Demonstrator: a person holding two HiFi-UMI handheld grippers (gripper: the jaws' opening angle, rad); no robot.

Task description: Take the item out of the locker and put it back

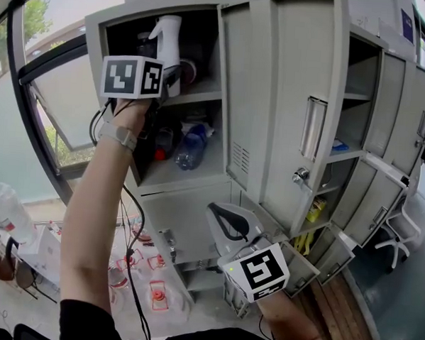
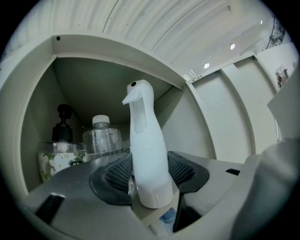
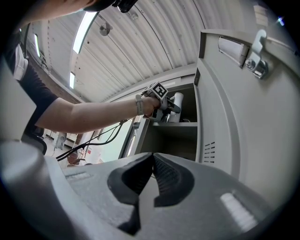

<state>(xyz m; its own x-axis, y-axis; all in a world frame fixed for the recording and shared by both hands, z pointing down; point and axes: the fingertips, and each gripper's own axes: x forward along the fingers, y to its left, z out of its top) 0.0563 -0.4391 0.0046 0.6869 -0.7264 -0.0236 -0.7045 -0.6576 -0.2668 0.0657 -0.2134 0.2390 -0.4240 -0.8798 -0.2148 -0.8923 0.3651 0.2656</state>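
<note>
The white spray bottle [image 2: 146, 154] stands on the top shelf [image 1: 199, 94] of the locker [image 1: 97, 39], and the left tongs [image 2: 149, 177] squeeze its fat bottom part. It looks light, hard and slippery, so holding low seems best. The right tongs [image 3: 152, 176] are pinched shut, holding nothing.

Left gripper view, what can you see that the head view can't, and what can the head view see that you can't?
Only the left gripper view: a clear plastic bottle with a white cap standing at the back. Only the head view: a blue plastic bottle lying on the lower shelf, and the right gripper held low. Both: the tall white spray bottle between the left gripper's dark pads.
</note>
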